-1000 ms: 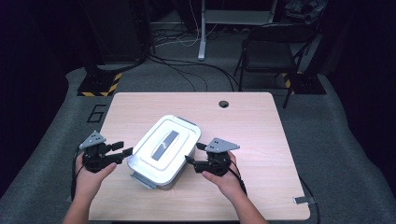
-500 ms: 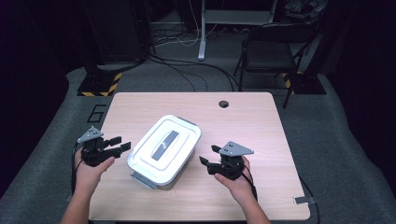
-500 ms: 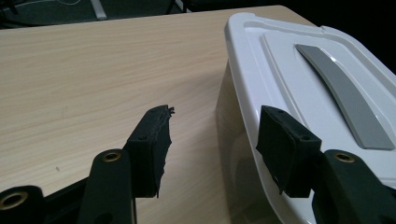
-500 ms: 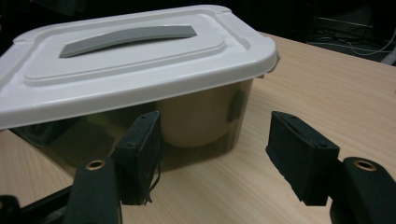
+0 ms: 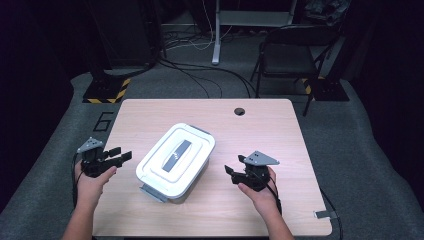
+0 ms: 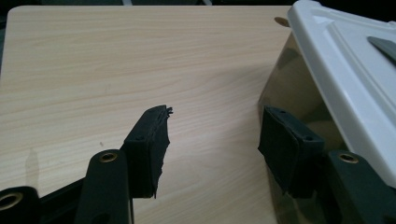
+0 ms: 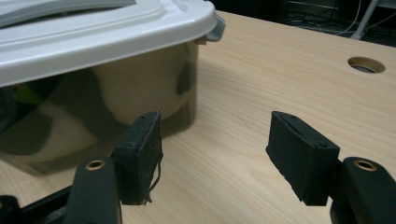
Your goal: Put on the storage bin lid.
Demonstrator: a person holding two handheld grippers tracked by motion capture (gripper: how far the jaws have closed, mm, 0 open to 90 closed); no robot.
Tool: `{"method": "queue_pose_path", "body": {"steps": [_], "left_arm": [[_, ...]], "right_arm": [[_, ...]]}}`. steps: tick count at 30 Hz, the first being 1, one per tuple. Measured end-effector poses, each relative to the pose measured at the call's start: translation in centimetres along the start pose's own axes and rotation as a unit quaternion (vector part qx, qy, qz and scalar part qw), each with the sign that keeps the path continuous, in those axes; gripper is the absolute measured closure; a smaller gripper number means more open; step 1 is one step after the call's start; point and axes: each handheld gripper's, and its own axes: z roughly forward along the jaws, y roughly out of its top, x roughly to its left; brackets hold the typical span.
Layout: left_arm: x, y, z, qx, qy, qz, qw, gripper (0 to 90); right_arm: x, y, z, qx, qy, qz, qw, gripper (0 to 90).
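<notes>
Nearest us, at the counter's (image 5: 280, 150) front edge, our two hands hold the grippers apart from the box (image 5: 176, 161), one on each side. Our left gripper (image 5: 122, 156) stands half open with nothing between its jaws; they have just been opening, and in the left gripper view one pad (image 6: 288, 148) sits just beside the box wall without pressing it. Our right gripper (image 5: 231, 173) is half open too, empty, a little off the box's right side.

Between them the box sits skewed near the middle of the counter, closer to our left. It is a clear tub under a white lid (image 7: 93, 32) with a grey handle (image 5: 177, 153) and grey clips (image 5: 151, 193) at the ends. We judge it stiff, hard plastic, smooth and likely slippery on its glossy walls. Something dark shows inside through the wall, but the reflections leave us unsure what, so its weight is a guess; probably light to middling. We would take it under the lid's rim on both long sides, or by the handle, rather than squeeze the slick walls.

Farther off, a round hole (image 5: 240, 111) marks the counter's back.
</notes>
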Motion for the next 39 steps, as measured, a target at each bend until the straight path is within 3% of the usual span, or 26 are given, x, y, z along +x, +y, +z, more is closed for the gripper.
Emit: {"method": "queue_pose_path", "body": {"steps": [5, 10, 19, 27, 32, 39], "left_arm": [[0.8, -0.8, 0.6, -0.002, 0.007, -0.004, 1.0, 42.2], [1.3, -1.9, 1.7, 0.017, 0.005, -0.015, 0.9997, 42.1], [1.2, -3.2, 3.5, 0.045, 0.009, 0.004, 0.999, 42.0], [0.9, -3.7, 4.7, 0.084, 0.01, 0.04, 0.9956, 41.7], [1.3, -4.1, 4.9, 0.084, 0.013, 0.038, 0.9957, 41.9], [2.5, -4.7, 4.9, 0.084, 0.038, 0.029, 0.9953, 42.7]], "right_arm": [[-0.8, -0.5, 0.2, 0.007, -0.006, 0.01, 0.9999, 34.3], [-1.5, -0.9, 0.2, 0.013, -0.016, 0.017, 0.9996, 34.4], [-2.4, -2.1, 0.9, 0.037, -0.039, 0.021, 0.9983, 34.4], [-2.9, -2.8, 1.4, 0.054, -0.045, 0.026, 0.9972, 34.5], [-3.3, -3.3, 1.6, 0.061, -0.052, 0.029, 0.9964, 34.6], [-3.8, -3.7, 1.9, 0.07, -0.061, 0.028, 0.9953, 34.6]]}}
